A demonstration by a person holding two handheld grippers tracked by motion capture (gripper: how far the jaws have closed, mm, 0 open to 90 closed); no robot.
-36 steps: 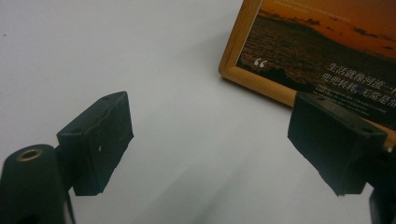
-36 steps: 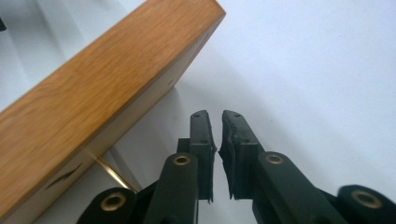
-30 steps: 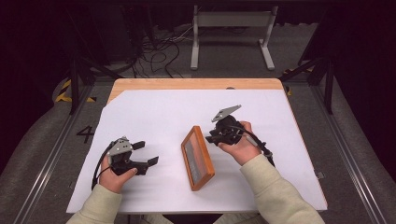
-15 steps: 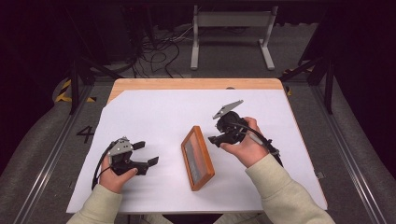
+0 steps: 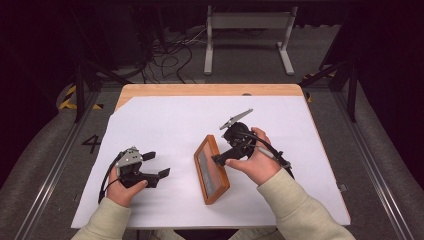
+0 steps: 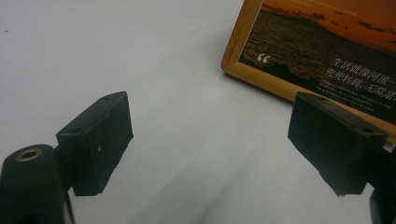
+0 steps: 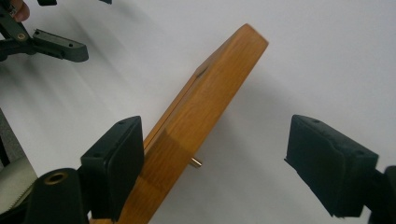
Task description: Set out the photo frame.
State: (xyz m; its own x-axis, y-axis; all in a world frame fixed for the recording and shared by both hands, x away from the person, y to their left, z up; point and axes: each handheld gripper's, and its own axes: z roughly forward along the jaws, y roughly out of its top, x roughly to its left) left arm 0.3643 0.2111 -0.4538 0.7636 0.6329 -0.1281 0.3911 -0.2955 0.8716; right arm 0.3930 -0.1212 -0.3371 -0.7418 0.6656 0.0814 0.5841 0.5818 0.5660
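Note:
A wooden photo frame (image 5: 212, 170) with a sunset print lies on the white sheet near the table's middle. My right gripper (image 5: 223, 152) hovers at its right long edge. In the right gripper view the frame's wooden edge (image 7: 205, 107) runs between the jaws, close against the left pad (image 7: 116, 158) and far from the right one. The jaws have just been opening and stand wide, so the right gripper (image 7: 219, 154) is open. My left gripper (image 5: 157, 165) rests at the left, open and empty, its jaws pointing at the frame. A corner of the frame (image 6: 322, 42) lies beyond the left gripper (image 6: 215, 130).
The white sheet (image 5: 165, 120) covers most of the wooden table (image 5: 200, 90). Behind the table stand a white metal rack (image 5: 247, 20) and loose cables (image 5: 170, 60) on the floor. A small brass pin (image 7: 196, 162) sticks out of the frame's back.
My right gripper let go of the frame's edge, its jaws spreading, and lifted a little up and to the right. The frame and the left gripper stayed put.

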